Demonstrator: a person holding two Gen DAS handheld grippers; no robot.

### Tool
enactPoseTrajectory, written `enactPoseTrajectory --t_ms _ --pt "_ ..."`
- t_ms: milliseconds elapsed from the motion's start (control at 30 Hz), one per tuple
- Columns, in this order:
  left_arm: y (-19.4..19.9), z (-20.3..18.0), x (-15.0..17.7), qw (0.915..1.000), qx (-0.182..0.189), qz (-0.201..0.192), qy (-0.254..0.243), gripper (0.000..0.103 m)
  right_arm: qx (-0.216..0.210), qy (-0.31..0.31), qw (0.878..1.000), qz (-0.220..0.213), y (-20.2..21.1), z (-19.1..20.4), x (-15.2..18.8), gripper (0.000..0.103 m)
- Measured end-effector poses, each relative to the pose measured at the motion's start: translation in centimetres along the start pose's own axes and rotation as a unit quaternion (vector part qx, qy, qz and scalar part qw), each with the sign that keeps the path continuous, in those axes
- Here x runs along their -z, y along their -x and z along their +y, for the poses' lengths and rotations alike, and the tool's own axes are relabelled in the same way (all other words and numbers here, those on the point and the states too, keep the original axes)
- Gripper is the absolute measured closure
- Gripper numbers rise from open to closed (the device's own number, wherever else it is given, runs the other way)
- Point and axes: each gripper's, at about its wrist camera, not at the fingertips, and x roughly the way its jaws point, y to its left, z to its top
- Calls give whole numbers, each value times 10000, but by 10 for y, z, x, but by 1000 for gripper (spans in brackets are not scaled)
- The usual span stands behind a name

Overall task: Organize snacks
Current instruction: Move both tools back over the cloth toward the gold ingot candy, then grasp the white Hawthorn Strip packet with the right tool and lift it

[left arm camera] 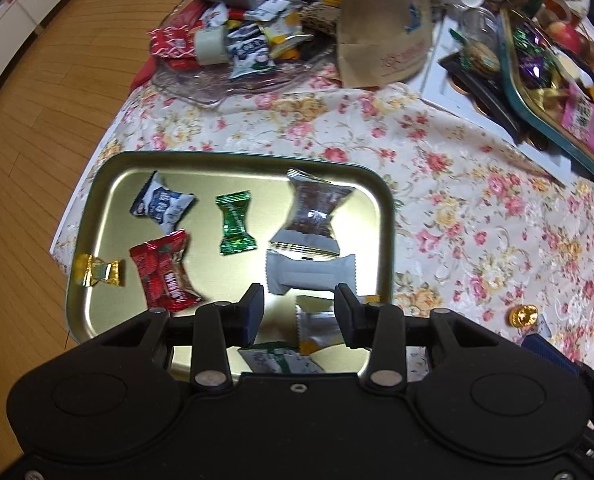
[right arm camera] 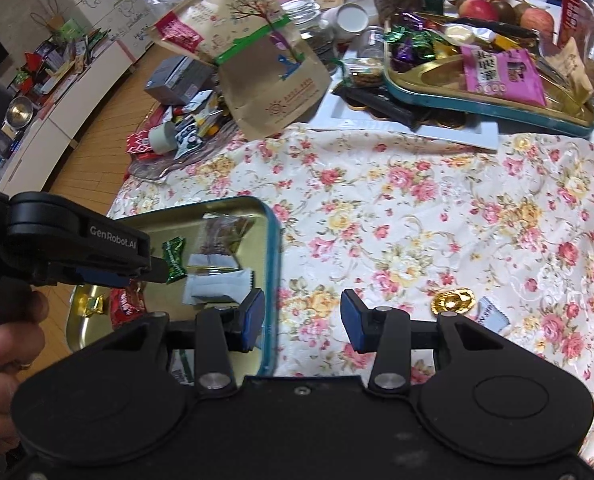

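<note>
On the floral-clothed bench (right arm camera: 417, 208), both grippers' jaws gape empty, left gripper (left arm camera: 299, 304) over the tin tray (left arm camera: 383, 196), right gripper (right arm camera: 303, 312) near the gold ingot candy (right arm camera: 455, 300), which might skid away.

Ahead of our left gripper (left arm camera: 299, 306) we count one gold-lined metal tray (left arm camera: 233, 159) holding seven wrapped snacks; beside our right gripper (right arm camera: 303, 316) we count one gold foil ingot candy (right arm camera: 453, 301).
</note>
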Motion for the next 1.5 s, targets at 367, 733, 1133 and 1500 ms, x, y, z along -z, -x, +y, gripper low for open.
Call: enactPoseTrajectory --t_ms 367,733,1133,1500 --pt "0 -39 5 9992 -16 4 -402 55 337 -507 9980 158 -1 -60 8 58" --pt "-2 -78 11 9967 -48 22 -814 55 581 -1575 9851 366 -10 -128 17 58" --pt "-6 -107 19 9936 -112 48 -1123 54 1812 -2138 9577 -650 3 -175 22 69" --pt "-3 -117 27 9913 -38 66 -1315 54 857 -2688 9594 -67 -13 -169 23 69"
